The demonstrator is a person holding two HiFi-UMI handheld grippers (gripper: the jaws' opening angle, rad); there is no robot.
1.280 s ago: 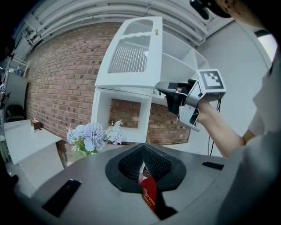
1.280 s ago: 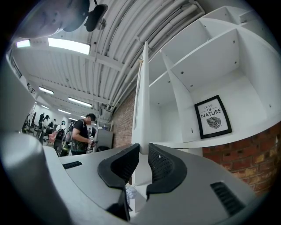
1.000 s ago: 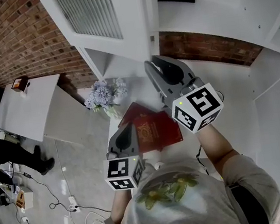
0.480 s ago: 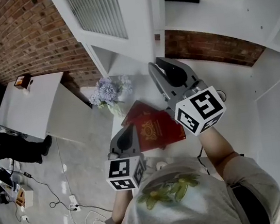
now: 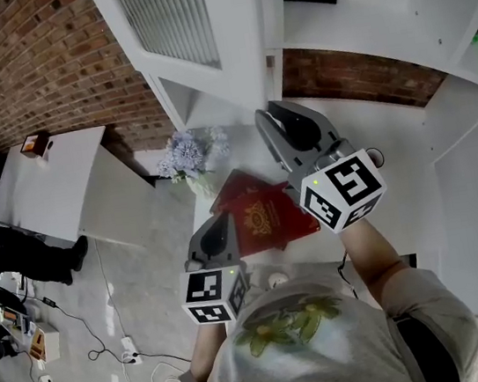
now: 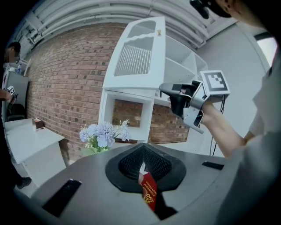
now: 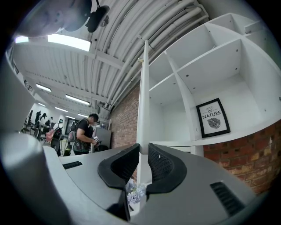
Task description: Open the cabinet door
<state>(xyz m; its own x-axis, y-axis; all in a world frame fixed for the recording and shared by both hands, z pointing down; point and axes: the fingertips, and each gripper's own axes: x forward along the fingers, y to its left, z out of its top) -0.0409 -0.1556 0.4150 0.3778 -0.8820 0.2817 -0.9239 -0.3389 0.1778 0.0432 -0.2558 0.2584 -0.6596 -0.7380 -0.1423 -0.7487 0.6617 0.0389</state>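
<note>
Right tongs (image 7: 143, 154) pinch the edge of the cabinet door (image 7: 143, 88); left tongs (image 6: 143, 154) clamp what looks like a red booklet (image 6: 149, 196).

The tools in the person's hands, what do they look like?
Both the left tool and right tool have smooth grey shells and black ribbed pads. Each carries a white cube with black square markers and a tiny green light. The person wears a grey short-sleeved T-shirt with a green print.

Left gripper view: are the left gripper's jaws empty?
No, the left gripper is shut on a red booklet with gold print, which sticks out between its jaws.
</note>
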